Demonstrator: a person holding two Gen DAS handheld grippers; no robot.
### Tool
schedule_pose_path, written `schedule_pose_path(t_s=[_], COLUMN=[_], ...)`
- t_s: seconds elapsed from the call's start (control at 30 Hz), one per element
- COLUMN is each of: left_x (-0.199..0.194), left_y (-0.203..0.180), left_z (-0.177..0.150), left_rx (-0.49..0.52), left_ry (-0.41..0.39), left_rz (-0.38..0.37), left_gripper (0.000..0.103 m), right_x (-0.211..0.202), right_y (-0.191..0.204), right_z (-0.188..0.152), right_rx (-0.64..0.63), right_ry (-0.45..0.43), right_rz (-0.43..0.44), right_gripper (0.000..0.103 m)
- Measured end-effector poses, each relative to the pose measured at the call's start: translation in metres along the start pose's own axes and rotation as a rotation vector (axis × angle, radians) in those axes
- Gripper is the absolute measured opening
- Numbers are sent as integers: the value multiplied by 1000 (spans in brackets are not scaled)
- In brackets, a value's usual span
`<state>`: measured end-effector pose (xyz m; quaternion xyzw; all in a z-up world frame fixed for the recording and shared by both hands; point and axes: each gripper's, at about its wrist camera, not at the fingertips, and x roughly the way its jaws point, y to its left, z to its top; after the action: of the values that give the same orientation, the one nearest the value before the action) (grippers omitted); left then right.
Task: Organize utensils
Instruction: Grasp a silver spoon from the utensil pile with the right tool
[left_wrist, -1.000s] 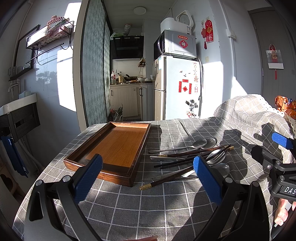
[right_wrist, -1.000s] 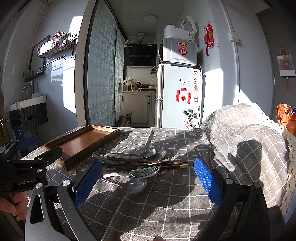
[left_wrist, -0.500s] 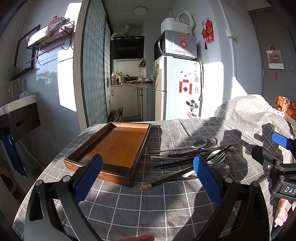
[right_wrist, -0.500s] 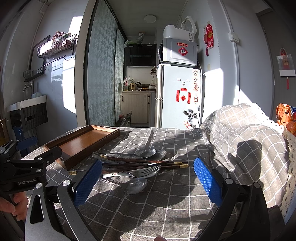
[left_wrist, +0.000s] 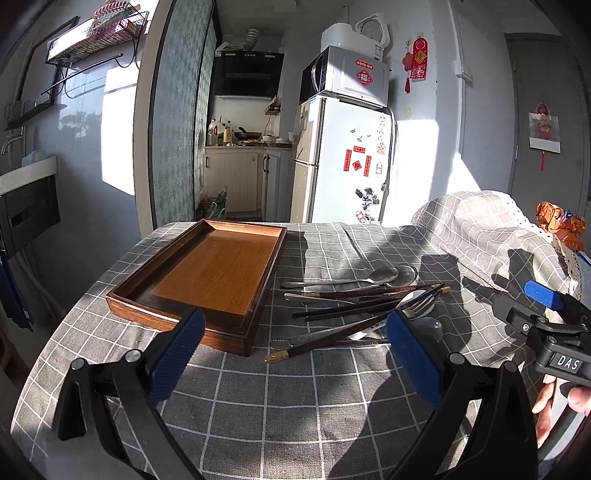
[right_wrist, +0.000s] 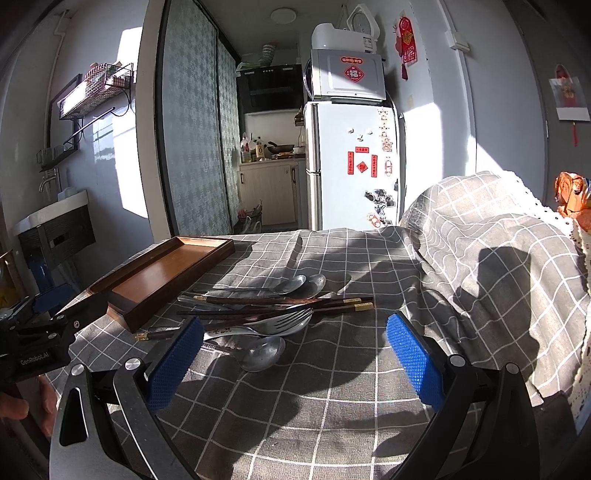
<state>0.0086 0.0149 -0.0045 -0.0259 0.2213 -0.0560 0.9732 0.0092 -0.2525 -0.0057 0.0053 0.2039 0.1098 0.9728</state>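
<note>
The left gripper (left_wrist: 295, 354) fills the bottom of the left wrist view, its 2 blue-padded fingers (left_wrist: 177, 354) spread wide with nothing between them, held above the grey checked tablecloth (left_wrist: 295, 406); the wooden tray (left_wrist: 133, 291) lies in the centre left of that frame, its floor bare, its near corner just behind the left blue pad; to the right of the tray, in the centre of the frame, sits the pile of utensils: spoons (left_wrist: 384, 275) at the top of the pile, dark chopsticks (left_wrist: 365, 293) crossing below them, a fork (left_wrist: 421, 304) toward the right, and 1 gold-tipped chopstick (left_wrist: 314, 345) pointing to the lower left, close to the tray's corner.

The right gripper (right_wrist: 295, 354) fills the bottom of the right wrist view, likewise spread wide and holding nothing; a spoon bowl (right_wrist: 264, 352) lies between its pads, slightly left of centre; the fork (right_wrist: 280, 321) and chopsticks (right_wrist: 288, 304) lie just above it; the tray (right_wrist: 122, 308) is at the centre left; the other gripper's black body shows at the far left edge.

A white fridge (right_wrist: 351, 166) stands in the upper centre background.
</note>
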Motion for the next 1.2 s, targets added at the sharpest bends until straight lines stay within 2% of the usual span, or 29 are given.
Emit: schedule_pose_path(t_s=[0.1,0.27,0.33,0.43,0.53,0.6,0.63,0.67,0.7,0.8,0.83,0.87,0.9,1.0,1.1,1.2], left_x=[8,22,25,28,37,47,52,58,63,78,80,82,83,83,89,98], left_y=[-1,-2,-4,-7,-8,-10,-11,-12,-12,-13,-14,-13,-14,-12,-11,-9], left_z=[0,4,7,13,23,31,33,35,36,37,37,38,39,42,47,48], left_rx=[48,120,152,177,160,164,176,189,198,232,246,262,276,320,327,317], left_ry=[39,102,103,106,128,150,163,179,191,206,203,195,183,143,134,168], left_rz=[-6,13,-13,-53,-102,-125,-131,-140,-151,-138,-131,-128,-128,-136,-131,-209], left_gripper=[100,100,100,100,100,95,86,81,81,81,83,90,94,97,99,99], right_x=[-6,-2,9,34,63,88,101,114,127,170,181,190,197,215,227,235], right_y=[-11,-26,-31,-33,-34,-36,-36,-35,-34,-36,-37,-40,-41,-44,-45,-40], right_z=[11,39,49,60,67,71,73,73,72,66,63,60,58,53,52,53], right_rx=[-9,-18,2,28,69,118,142,160,179,222,233,248,256,258,261,242], right_ry=[36,124,174,242,296,341,367,397,428,521,542,560,572,606,618,623], right_rz=[42,105,145,209,264,317,339,361,380,361,348,334,322,274,265,247], right_gripper=[99,86,76,67,59,53,49,49,48,48,43,41,39,38,33,25])
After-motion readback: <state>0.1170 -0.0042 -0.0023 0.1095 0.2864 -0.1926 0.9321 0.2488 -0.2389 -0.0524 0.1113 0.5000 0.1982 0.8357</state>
